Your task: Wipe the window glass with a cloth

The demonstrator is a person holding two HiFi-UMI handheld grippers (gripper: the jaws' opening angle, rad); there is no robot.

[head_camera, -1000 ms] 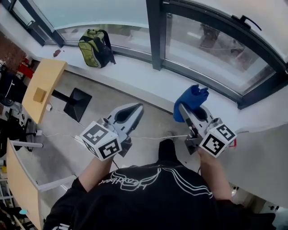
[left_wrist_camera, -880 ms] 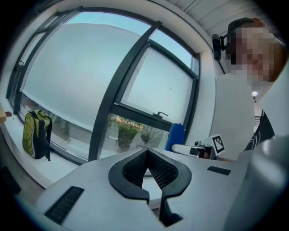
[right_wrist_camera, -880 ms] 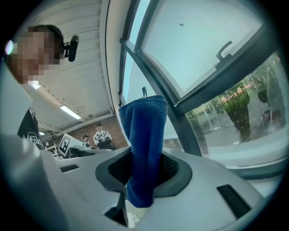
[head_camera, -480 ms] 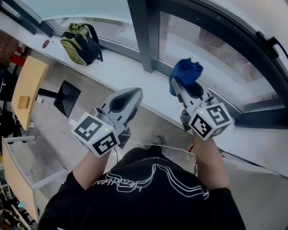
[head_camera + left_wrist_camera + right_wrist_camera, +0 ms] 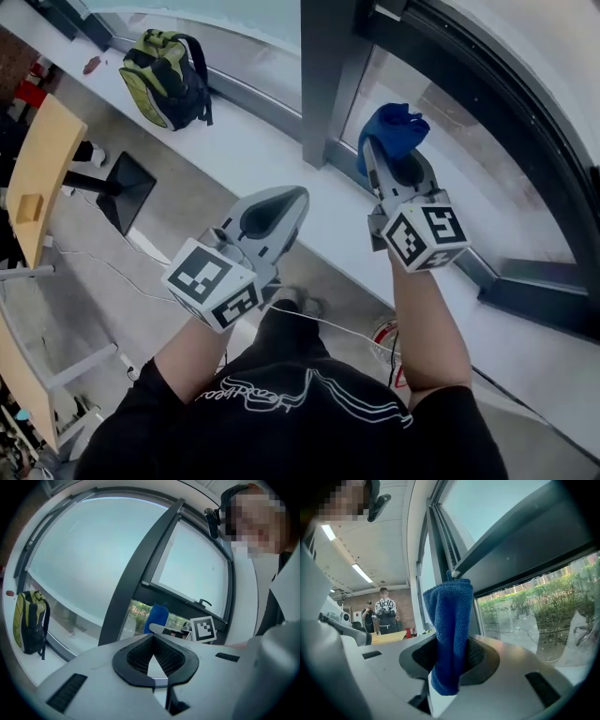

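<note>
With my right gripper [image 5: 378, 161] pinching the cloth [image 5: 392, 129] and my left gripper [image 5: 284, 201] pressed together on nothing, I lay the cloth flat on the window glass [image 5: 487, 164] and wipe in overlapping strokes.

Dark window post [image 5: 326, 75] just left of bare window glass [image 5: 487, 159]

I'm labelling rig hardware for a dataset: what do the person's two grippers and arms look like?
The left gripper and right gripper are light grey, tapered shells with black ribbed lining inside the jaws. Each carries a white cube printed with black square markers at its rear. The person wears a black short-sleeved T-shirt with a white line graphic.
</note>
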